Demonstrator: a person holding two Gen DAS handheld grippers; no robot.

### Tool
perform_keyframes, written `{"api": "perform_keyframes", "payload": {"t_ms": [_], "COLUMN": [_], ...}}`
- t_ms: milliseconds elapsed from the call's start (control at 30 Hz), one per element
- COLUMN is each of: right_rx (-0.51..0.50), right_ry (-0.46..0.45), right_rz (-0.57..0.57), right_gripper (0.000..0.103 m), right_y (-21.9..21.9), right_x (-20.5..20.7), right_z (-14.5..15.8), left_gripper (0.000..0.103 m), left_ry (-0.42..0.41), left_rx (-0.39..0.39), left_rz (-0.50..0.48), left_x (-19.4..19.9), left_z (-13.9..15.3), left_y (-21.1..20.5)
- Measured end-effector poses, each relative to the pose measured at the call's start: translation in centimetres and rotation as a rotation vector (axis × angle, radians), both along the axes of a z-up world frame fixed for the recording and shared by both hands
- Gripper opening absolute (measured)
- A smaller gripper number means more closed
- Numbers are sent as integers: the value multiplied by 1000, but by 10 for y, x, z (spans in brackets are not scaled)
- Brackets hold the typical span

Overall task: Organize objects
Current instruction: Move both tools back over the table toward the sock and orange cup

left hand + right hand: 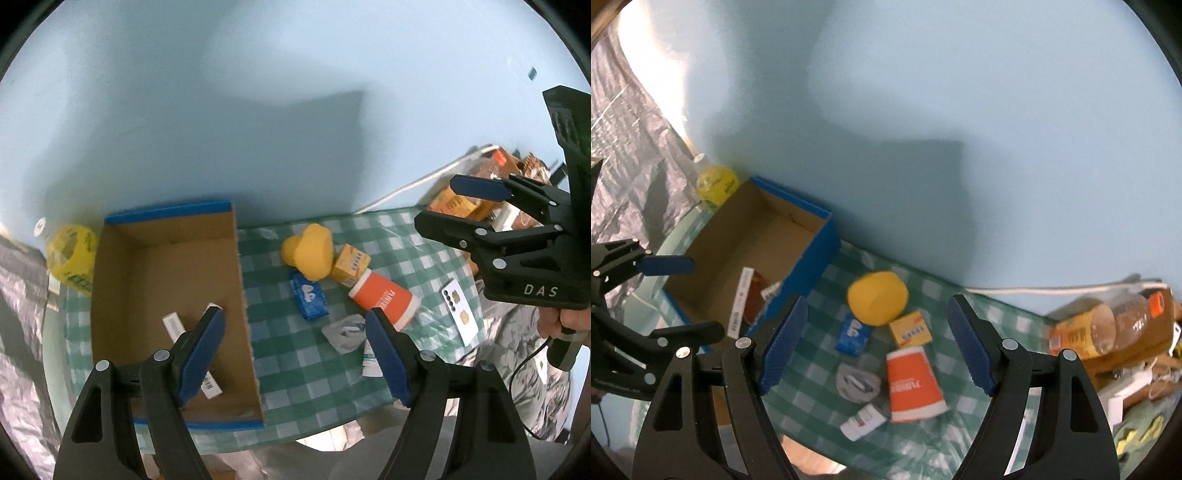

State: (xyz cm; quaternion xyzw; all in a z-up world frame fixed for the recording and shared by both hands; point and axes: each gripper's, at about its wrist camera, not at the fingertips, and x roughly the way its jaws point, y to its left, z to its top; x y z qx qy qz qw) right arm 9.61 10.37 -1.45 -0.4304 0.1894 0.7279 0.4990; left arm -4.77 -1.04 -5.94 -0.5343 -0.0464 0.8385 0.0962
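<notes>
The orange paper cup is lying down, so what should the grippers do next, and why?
Probably lower the open right gripper onto the orange paper cup. It lies tipped on the green checked tablecloth, nearly between the fingers, outside the blue-edged cardboard box.

Counted on and around the checked cloth: mostly one of each.

One cardboard box at left of the frame holds two or three small packs, hard to separate; one white carton is clear. Right of it lie one yellow sponge, one yellow carton, one blue tissue pack, one orange cup, one grey pouch, one white tube and one white card. Two yellow-labelled bottles: bottle at far left, second bottle at right.
</notes>
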Motion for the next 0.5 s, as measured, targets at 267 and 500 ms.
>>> {"api": "perform_keyframes", "payload": {"t_ms": [267, 500], "right_rx": [-30, -161], "right_ry": [-29, -14], "right_rz": [-39, -55], "right_gripper": [79, 79], "right_y": [3, 10], "right_x": [26, 57], "right_z": [-12, -53], "left_gripper": [81, 82], "left_ry": [-38, -120], "left_rx": [-8, -22], "left_rz": [-86, -137], "left_x": [-7, -7], "left_z": [-15, -49], "left_y": [32, 55]}}
